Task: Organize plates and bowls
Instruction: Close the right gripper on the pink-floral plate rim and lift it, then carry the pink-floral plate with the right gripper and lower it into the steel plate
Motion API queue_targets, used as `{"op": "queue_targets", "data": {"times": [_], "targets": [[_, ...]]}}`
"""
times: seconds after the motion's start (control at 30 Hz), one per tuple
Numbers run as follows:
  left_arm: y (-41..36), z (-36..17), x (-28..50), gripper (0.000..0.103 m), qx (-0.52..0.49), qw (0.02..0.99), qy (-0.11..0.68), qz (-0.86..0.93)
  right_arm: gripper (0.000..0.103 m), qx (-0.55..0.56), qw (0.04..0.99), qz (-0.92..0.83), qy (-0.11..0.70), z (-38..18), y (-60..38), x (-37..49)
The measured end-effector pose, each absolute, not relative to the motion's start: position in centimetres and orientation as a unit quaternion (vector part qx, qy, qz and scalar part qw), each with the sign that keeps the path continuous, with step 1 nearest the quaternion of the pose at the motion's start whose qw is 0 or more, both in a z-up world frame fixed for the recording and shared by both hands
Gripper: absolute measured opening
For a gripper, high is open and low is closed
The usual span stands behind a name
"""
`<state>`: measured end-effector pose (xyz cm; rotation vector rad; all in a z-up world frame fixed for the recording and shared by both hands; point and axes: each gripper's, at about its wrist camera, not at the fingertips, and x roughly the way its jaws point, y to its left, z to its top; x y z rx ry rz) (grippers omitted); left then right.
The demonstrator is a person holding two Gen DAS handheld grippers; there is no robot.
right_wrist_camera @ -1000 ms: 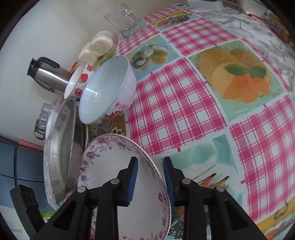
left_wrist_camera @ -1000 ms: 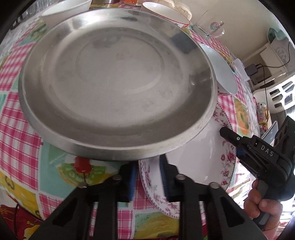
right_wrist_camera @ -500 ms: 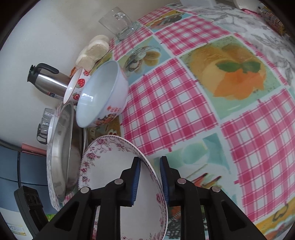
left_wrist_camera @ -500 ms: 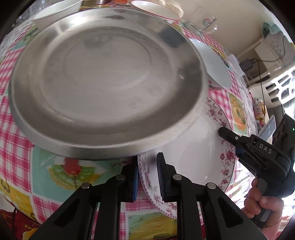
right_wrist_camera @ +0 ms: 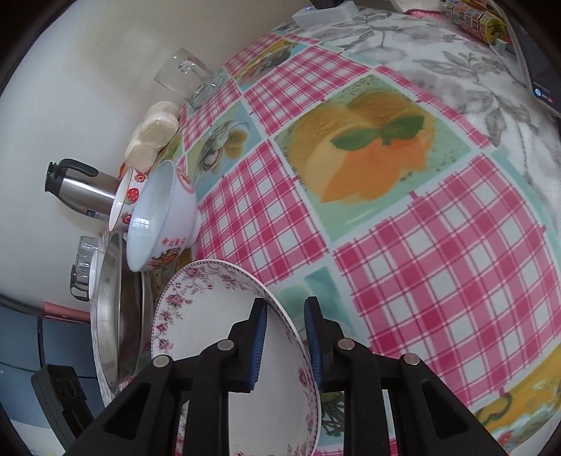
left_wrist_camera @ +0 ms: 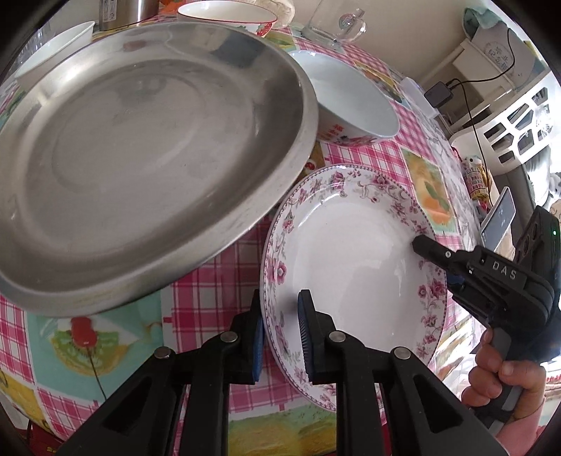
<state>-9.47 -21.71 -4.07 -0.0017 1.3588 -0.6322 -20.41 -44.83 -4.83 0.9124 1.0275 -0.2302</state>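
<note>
A white plate with a pink flower rim point(left_wrist_camera: 350, 252) is held tilted above the table. My left gripper point(left_wrist_camera: 280, 315) straddles its near-left rim, jaws close to it with a small gap. My right gripper point(right_wrist_camera: 285, 328) straddles the opposite rim, and it shows at the right of the left wrist view point(left_wrist_camera: 431, 250). A large steel plate point(left_wrist_camera: 140, 140) sits left of the flowered plate point(right_wrist_camera: 224, 336), overlapping its edge. A white bowl with red print point(left_wrist_camera: 350, 101) stands behind. A strawberry bowl point(left_wrist_camera: 228, 14) and another white bowl point(left_wrist_camera: 52, 45) are farther back.
A steel thermos point(right_wrist_camera: 80, 186), glass mug point(right_wrist_camera: 186, 75), round buns point(right_wrist_camera: 154, 136) and glass cups point(right_wrist_camera: 82, 266) line the wall. Pink checked tablecloth point(right_wrist_camera: 438, 263) spreads right. A phone point(left_wrist_camera: 498, 221) and white basket point(left_wrist_camera: 519, 115) lie beyond the table's right end.
The flowered plate has come out from under the steel plate and risen, tilted. My left gripper shifted right from the steel plate's edge onto the flowered plate's rim.
</note>
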Motion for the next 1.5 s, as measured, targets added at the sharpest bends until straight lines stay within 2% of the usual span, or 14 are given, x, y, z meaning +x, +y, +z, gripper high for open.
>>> {"op": "queue_targets", "data": {"times": [0.43,0.8,1.0,1.03,1.5], "targets": [[-22.4,-3.8,-9.3,0.018,-0.020,0.725,0.616,-0.307,0.024,0.411,0.770,-0.120,0.472,-4.3,-45.7,-21.6],[-23.2,-1.8,-9.8,0.018,-0.011,0.736,0.585,-0.341,0.022,0.422,0.773,-0.138,0.453,-3.8,-47.0,-23.1],[-23.5,-0.1,-10.1,0.019,-0.008,0.752,0.553,-0.357,0.022,0.426,0.793,-0.139,0.414,-2.0,-47.6,-24.1],[-23.4,0.3,-10.1,0.018,-0.008,0.756,0.547,-0.360,0.022,0.434,0.785,-0.191,0.399,-1.6,-47.6,-24.1],[-20.3,4.3,-8.3,0.018,-0.066,0.783,0.492,-0.375,0.022,0.414,0.838,-0.164,0.316,3.3,-45.6,-23.0]]}}
